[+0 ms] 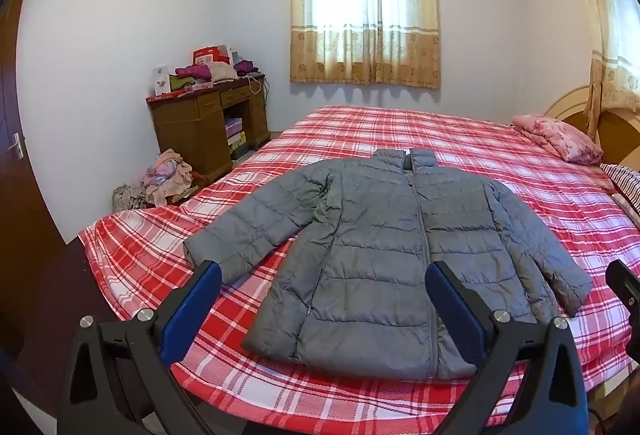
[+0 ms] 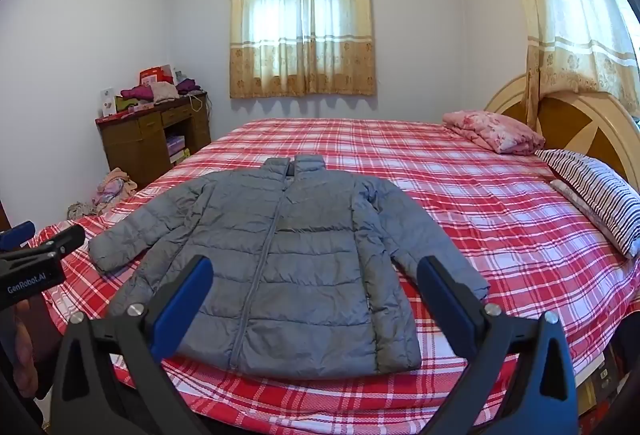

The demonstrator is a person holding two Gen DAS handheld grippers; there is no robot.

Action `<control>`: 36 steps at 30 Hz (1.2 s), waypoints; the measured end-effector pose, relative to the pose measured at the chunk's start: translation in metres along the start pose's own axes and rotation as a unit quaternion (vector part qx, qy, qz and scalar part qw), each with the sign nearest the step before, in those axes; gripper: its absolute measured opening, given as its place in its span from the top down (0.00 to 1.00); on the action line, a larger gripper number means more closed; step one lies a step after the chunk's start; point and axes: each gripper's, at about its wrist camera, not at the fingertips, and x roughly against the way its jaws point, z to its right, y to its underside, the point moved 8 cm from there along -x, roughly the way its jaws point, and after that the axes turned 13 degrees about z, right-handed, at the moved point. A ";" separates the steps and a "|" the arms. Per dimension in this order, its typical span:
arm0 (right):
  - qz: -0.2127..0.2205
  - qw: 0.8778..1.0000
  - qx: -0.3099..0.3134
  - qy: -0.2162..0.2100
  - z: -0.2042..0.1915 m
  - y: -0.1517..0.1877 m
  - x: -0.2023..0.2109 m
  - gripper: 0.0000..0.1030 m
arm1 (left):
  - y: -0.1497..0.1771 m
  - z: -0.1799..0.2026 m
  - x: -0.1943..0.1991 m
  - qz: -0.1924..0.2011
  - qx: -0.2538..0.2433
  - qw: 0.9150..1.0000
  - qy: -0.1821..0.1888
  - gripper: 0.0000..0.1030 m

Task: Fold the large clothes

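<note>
Over at the left edge of the bed the jacket's left sleeve angles out toward the foot corner, cuff flat on the checked sheet. The left gripper hovers above the near edge, jaws spread wide, holding nothing. Centre stage, the grey jacket lies face up, zipped, collar toward the far edge, hem just short of the near one. Moving right, the right gripper hangs over the hem, jaws likewise wide apart and empty. The right sleeve lies close along the body. Folding hasn't started, by the look of it; this is the approach. Next, I'd say, each gripper needs a sleeve or shoulder to pinch and carry across the chest.
</note>
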 end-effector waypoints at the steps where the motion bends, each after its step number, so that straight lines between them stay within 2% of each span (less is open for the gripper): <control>1: 0.000 1.000 0.000 0.000 0.000 0.000 0.000 0.00 | 0.000 0.001 -0.001 0.000 -0.002 1.000 0.002 0.01; 4: -0.003 1.000 -0.002 -0.002 -0.002 0.000 -0.002 0.00 | -0.002 0.004 0.002 0.009 -0.006 1.000 0.002 0.01; 12: -0.001 1.000 -0.005 0.000 0.008 0.007 0.006 0.00 | -0.003 0.002 -0.001 0.006 -0.005 1.000 0.003 0.01; 14: -0.011 1.000 -0.002 0.002 -0.001 0.005 -0.004 0.00 | -0.002 0.001 0.001 0.010 -0.006 1.000 0.002 0.01; 36: -0.022 1.000 -0.012 0.002 0.004 0.011 -0.007 0.00 | 0.001 -0.002 -0.003 0.006 -0.009 1.000 -0.002 0.01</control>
